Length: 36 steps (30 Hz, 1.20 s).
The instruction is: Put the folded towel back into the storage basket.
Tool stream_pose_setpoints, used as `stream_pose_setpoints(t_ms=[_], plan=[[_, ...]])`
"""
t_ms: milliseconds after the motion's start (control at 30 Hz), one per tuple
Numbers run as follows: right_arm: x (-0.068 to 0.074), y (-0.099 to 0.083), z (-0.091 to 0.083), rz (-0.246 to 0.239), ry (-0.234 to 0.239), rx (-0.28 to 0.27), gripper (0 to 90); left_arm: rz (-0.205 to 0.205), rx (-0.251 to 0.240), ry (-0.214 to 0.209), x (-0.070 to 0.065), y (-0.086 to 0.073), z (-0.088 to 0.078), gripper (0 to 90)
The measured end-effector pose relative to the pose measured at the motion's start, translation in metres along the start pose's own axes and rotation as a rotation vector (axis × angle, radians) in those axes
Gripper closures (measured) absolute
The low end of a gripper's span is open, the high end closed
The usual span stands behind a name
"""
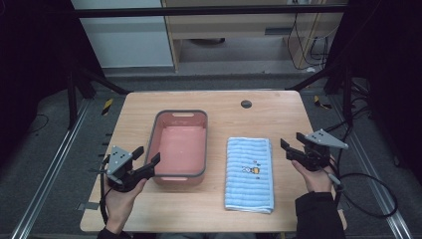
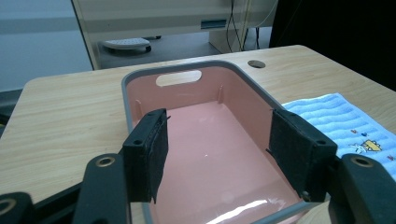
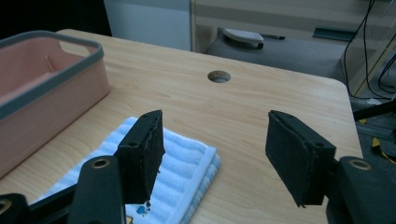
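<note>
Pink bin (image 1: 180, 144): left hand-held gripper (image 1: 148, 160) open, angled at near rim.

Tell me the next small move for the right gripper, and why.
Probably lower the right gripper toward the folded blue towel's right edge. Its jaws stand open with nothing between them, just beside the towel, which lies flat next to the empty pink basin.
</note>
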State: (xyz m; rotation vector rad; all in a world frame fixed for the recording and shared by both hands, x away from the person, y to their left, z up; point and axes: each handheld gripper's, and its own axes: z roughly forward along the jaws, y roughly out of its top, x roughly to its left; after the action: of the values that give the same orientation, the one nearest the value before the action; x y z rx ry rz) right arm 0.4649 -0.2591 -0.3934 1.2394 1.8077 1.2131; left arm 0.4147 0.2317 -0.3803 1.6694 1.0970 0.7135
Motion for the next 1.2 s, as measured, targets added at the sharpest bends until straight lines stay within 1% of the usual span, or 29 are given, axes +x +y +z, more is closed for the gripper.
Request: stream_pose_setpoints(t_ms=[33,67,100,133,167,233,367,400,433,567,600,633,733,800,833,900,967,1100,1167,1200], plan=[[0.000,0.000,0.000,0.000,0.000,0.000,37.4,0.000,0.000,0.000,0.000,0.000,0.000,37.2],[0.000,0.005,0.000,0.000,0.000,-0.009,37.0,0.007,-0.002,-0.008,-0.005,0.001,0.003,37.3],[0.000,0.006,0.000,0.001,0.001,-0.011,36.6,0.013,-0.002,-0.012,-0.008,0.002,0.005,37.4],[0.000,0.006,0.000,0.001,0.001,-0.011,36.6,0.013,-0.002,-0.012,-0.008,0.002,0.005,37.5],[0.001,0.011,0.000,0.007,0.003,-0.024,35.7,0.013,-0.006,-0.023,-0.012,0.003,0.008,37.8],[0.001,0.014,0.000,0.008,0.001,-0.027,35.6,0.014,-0.008,-0.027,-0.014,0.004,0.009,38.3],[0.002,0.018,0.002,0.005,0.004,-0.031,36.6,0.024,-0.003,-0.044,-0.024,0.004,0.017,38.9],[0.002,0.018,0.002,0.005,0.004,-0.031,36.6,0.024,-0.003,-0.044,-0.024,0.004,0.017,38.9],[0.002,0.020,0.002,-0.002,0.005,-0.030,38.3,0.031,0.000,-0.046,-0.028,0.003,0.019,39.0],[0.003,0.022,0.004,-0.007,0.010,-0.023,39.1,0.039,0.002,-0.051,-0.032,0.004,0.021,39.3],[0.004,0.023,0.006,-0.021,0.008,-0.016,39.2,0.040,0.001,-0.058,-0.036,0.004,0.022,39.5],[0.004,0.023,0.006,-0.021,0.008,-0.016,39.2,0.040,0.001,-0.058,-0.036,0.004,0.022,39.7],[0.004,0.025,0.008,-0.023,0.009,-0.010,39.4,0.038,0.000,-0.069,-0.042,0.005,0.027,40.0],[0.004,0.026,0.011,-0.014,0.001,-0.018,40.3,0.039,0.000,-0.081,-0.049,0.006,0.031,40.4],[0.004,0.026,0.011,-0.014,0.001,-0.018,40.3,0.039,0.000,-0.081,-0.049,0.006,0.031,40.5],[0.004,0.028,0.013,-0.012,0.006,-0.018,40.3,0.055,0.004,-0.093,-0.057,0.007,0.035,40.6],[0.005,0.028,0.015,-0.016,0.006,-0.016,40.4,0.054,0.007,-0.099,-0.059,0.007,0.036,40.9],[0.006,0.029,0.017,-0.017,0.011,-0.013,41.1,0.073,0.012,-0.112,-0.069,0.006,0.040,41.4],[0.006,0.029,0.020,-0.015,0.009,-0.006,41.6,0.071,0.016,-0.125,-0.075,0.005,0.044,42.0],[0.006,0.029,0.020,-0.016,0.009,-0.005,41.9,0.071,0.016,-0.125,-0.075,0.005,0.044,42.2]])
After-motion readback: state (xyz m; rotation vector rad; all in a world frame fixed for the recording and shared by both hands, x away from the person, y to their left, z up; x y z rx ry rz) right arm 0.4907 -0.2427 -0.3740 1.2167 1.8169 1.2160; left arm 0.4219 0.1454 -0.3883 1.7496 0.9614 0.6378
